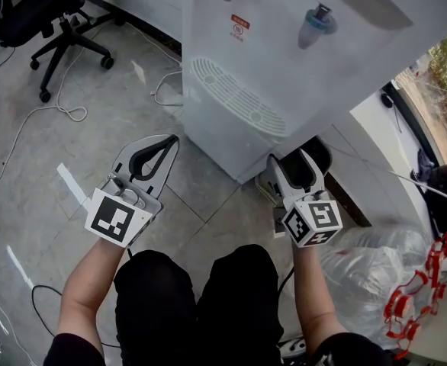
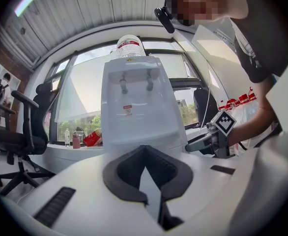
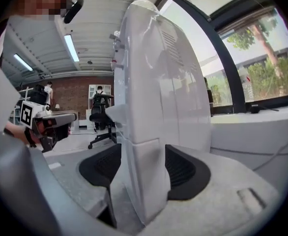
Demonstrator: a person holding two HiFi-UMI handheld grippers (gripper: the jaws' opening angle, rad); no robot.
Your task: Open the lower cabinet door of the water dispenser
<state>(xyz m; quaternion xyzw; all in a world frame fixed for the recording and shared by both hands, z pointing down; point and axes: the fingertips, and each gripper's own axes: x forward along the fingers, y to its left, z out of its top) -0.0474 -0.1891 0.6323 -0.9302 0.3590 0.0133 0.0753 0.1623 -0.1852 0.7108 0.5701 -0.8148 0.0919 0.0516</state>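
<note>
Right gripper [image 1: 291, 162] jaws are spread wide — the water dispenser [image 1: 284, 59] corner is straddled, ungripped; left gripper [image 1: 170, 141] is closed, empty.

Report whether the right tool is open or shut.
Open: right tool jaws stand apart, straddling a corner of the white plastic water dispenser.

The water dispenser [image 1: 284, 59] stands on the floor [image 1: 25, 204] straight ahead of the person. The left hand-held gripper [image 1: 168, 142] hangs before its left front, apart from it. The right hand-held gripper [image 1: 288, 158] is low at its right corner, with that corner between the jaws. An office chair [image 1: 52, 6] sits far left behind, with cables [image 1: 63, 110] between it and the dispenser. A plastic bag [image 1: 376, 261] lies to the right.
</note>
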